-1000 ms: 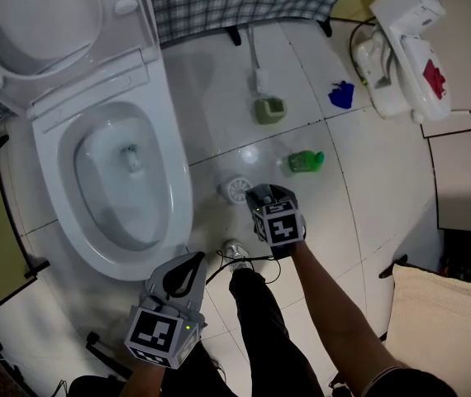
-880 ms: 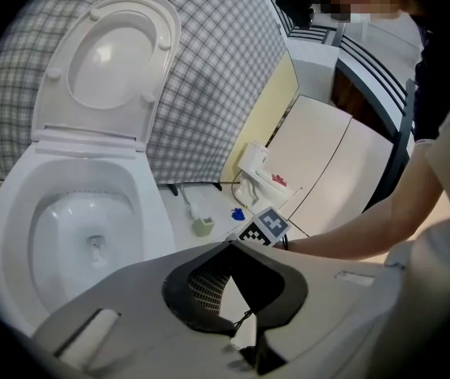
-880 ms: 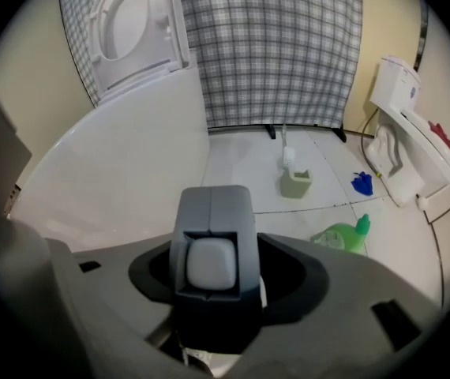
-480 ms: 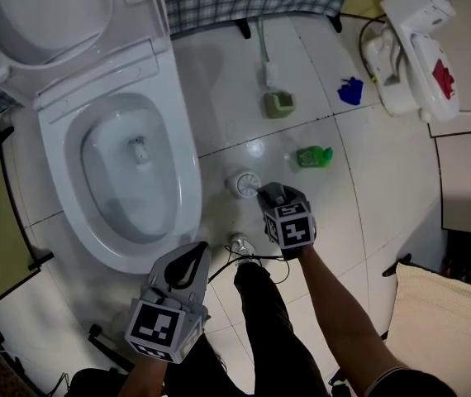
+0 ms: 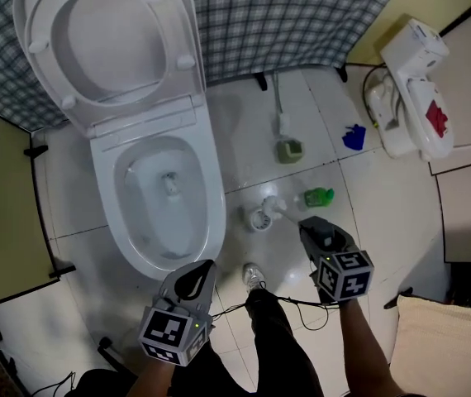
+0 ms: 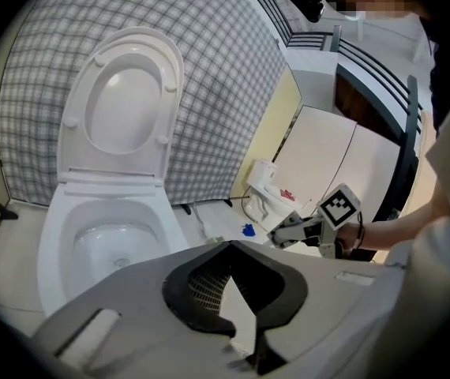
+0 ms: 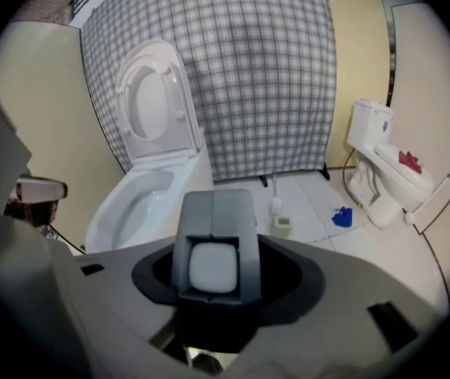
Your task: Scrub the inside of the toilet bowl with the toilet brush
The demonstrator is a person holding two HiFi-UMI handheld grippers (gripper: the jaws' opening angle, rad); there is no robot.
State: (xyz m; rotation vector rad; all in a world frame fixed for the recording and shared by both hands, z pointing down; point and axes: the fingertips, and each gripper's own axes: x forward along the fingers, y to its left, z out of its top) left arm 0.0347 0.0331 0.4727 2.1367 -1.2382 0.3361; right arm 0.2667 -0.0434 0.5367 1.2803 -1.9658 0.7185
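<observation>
— Your right gripper's point(image 7: 213, 204) fingers have just been closing and clamp the toilet brush point(image 7: 212, 267) by its smooth, white, square-ended handle. The left gripper's point(image 5: 205, 269) fingers meet at the tips, empty.

— What could go wrong?

— Glossy plastic may twist in your grip. I can't tell whether the far end is clear of the round holder point(image 5: 259, 219) on the floor point(image 5: 244, 139), just beside the toilet bowl's point(image 5: 212, 213) right rim, so the holder might lift too.
</observation>
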